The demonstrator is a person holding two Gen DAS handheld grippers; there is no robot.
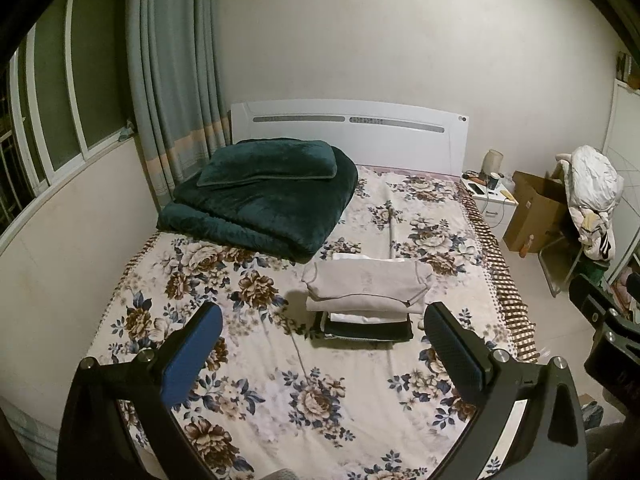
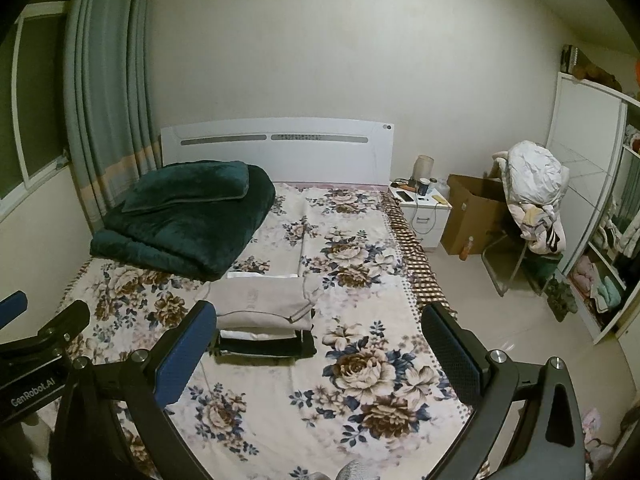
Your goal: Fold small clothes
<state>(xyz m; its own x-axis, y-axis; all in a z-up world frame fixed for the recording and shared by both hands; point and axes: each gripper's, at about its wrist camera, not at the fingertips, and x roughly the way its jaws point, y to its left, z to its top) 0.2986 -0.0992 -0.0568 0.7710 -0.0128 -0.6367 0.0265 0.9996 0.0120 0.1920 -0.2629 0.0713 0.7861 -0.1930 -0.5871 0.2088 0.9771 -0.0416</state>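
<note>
A stack of folded clothes [image 1: 366, 300] lies on the floral bedsheet [image 1: 256, 380], beige garments on top, white and black ones beneath. It also shows in the right wrist view [image 2: 264, 312]. My left gripper [image 1: 324, 320] is open and empty, held above the bed just short of the stack. My right gripper [image 2: 318, 322] is open and empty, with the stack by its left finger [image 2: 186, 348]. The left gripper's body [image 2: 32, 356] shows at the left edge of the right wrist view.
A folded dark green blanket with a pillow [image 1: 264, 196] lies at the head of the bed by the white headboard [image 1: 348, 132]. To the right stand a nightstand [image 2: 424, 212], a cardboard box [image 2: 472, 216], a chair piled with clothes [image 2: 536, 200] and a white wardrobe [image 2: 592, 200].
</note>
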